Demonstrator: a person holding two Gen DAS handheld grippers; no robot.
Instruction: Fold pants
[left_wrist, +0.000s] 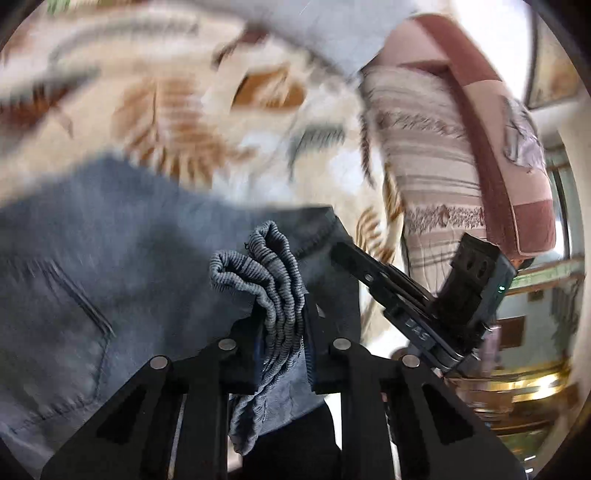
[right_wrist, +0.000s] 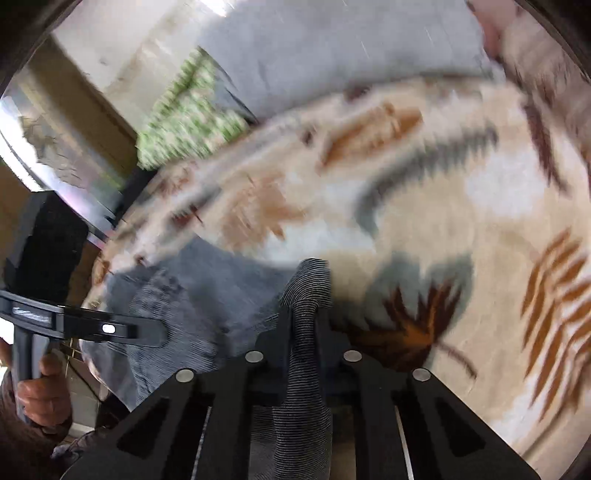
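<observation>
Both claws are clamped on cloth. Seen from its own wrist camera, the left gripper (left_wrist: 284, 314) has its black fingers closed tight on a bunched, ribbed waistband of the grey-blue denim pants (left_wrist: 92, 266) — the gathered elastic stands up between the jaws and hangs down below them. Most of the pants spread away to the left in that view, a slanted pocket seam showing, over the cream blanket with brown and grey leaf print (left_wrist: 177, 122).

The right gripper (right_wrist: 304, 325) is likewise pinched shut on a striped, ribbed fold of the same pants (right_wrist: 192, 295), which trail to its left above the blanket (right_wrist: 443, 177). Both backgrounds are blurred. A striped cushion (left_wrist: 424, 155) lies at the blanket's far edge.
</observation>
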